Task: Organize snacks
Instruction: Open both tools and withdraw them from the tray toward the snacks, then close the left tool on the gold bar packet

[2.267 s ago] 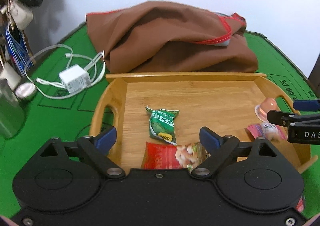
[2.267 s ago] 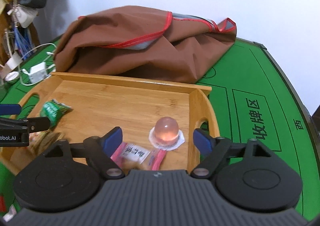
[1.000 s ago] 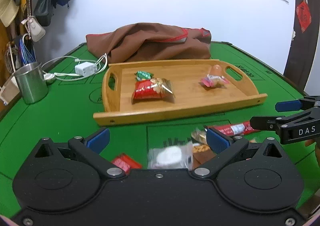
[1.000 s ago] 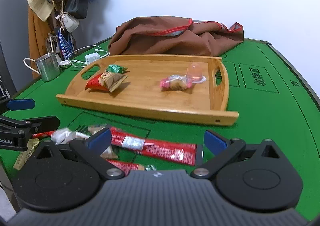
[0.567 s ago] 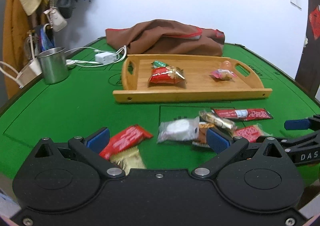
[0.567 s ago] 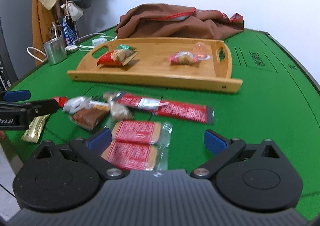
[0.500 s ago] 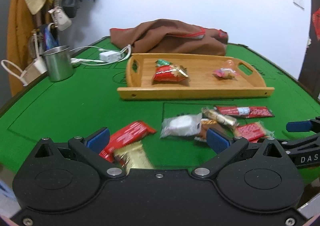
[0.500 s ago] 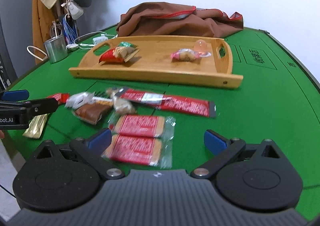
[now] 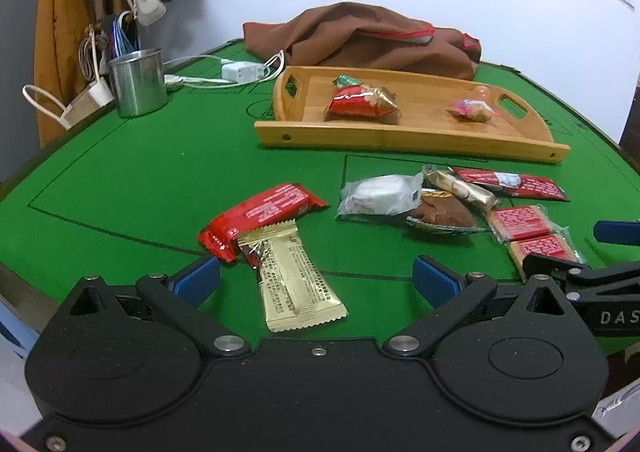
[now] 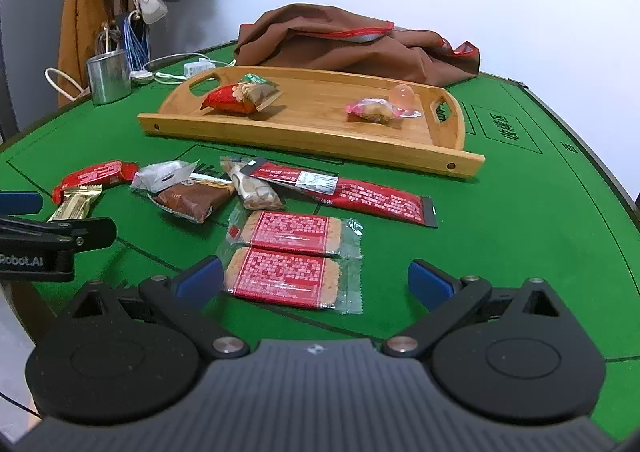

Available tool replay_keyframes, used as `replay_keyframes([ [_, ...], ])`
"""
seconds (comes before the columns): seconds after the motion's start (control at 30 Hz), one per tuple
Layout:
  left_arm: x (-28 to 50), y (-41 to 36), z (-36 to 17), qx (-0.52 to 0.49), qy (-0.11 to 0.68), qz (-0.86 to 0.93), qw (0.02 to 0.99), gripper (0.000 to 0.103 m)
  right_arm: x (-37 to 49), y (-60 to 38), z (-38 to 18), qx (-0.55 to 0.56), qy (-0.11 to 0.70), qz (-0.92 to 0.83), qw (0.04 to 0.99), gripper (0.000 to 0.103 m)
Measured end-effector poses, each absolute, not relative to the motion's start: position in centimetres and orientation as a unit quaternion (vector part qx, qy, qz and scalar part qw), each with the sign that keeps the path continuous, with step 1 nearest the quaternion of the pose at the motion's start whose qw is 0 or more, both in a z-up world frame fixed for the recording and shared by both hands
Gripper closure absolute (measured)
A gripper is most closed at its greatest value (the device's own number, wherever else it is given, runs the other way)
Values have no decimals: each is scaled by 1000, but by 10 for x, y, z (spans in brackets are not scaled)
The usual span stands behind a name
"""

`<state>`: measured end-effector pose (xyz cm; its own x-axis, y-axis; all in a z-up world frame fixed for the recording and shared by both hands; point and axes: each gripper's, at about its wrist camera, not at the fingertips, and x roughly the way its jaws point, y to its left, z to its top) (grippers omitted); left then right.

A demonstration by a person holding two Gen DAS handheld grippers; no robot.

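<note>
Presently both claws stand wide open and empty: the left gripper (image 9: 316, 276) brackets the gold bar (image 9: 294, 282), the right gripper (image 10: 316, 278) the twin cracker packs (image 10: 294, 258). Risks: the gold bar overlaps the red bar (image 9: 260, 214), so a close may drag both; slick film may slip. Loose snacks crowd the green table (image 10: 520, 232) before the wooden tray (image 10: 308, 140), apparently touching one another. A metal cup (image 9: 138, 82) stands well apart.

Black hand-held gripper (image 9: 316, 278), blue fingertips (image 9: 198, 279)
</note>
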<state>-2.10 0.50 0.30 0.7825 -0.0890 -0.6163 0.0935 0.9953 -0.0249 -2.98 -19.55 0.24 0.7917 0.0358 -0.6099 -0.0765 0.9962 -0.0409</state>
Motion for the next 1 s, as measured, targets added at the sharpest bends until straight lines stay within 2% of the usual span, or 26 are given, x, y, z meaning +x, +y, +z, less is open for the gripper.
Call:
replay_keyframes([
  [0.13,-17,9,1,-9,336,-46,941,6,-30,-193,0,-25,328,43,943,0],
  [0.3,-14,10,-2,-10,341,-43,939,7,-28,-187,-1,-27,332,49,941,0],
  [0.43,-13,9,-1,-4,340,-41,940,16,-27,-184,-3,-26,335,45,941,0],
  [0.57,-13,9,-1,-6,340,-44,939,19,-26,-182,-3,-25,336,42,941,0],
  [0.67,-14,8,0,-5,339,-47,940,26,-25,-182,-3,-22,336,38,941,0],
  [0.93,-18,3,2,6,331,-53,942,61,-27,-180,-4,-19,332,32,943,1],
  [1.0,-19,2,2,7,329,-52,943,63,-28,-179,-4,-18,331,35,943,1],
])
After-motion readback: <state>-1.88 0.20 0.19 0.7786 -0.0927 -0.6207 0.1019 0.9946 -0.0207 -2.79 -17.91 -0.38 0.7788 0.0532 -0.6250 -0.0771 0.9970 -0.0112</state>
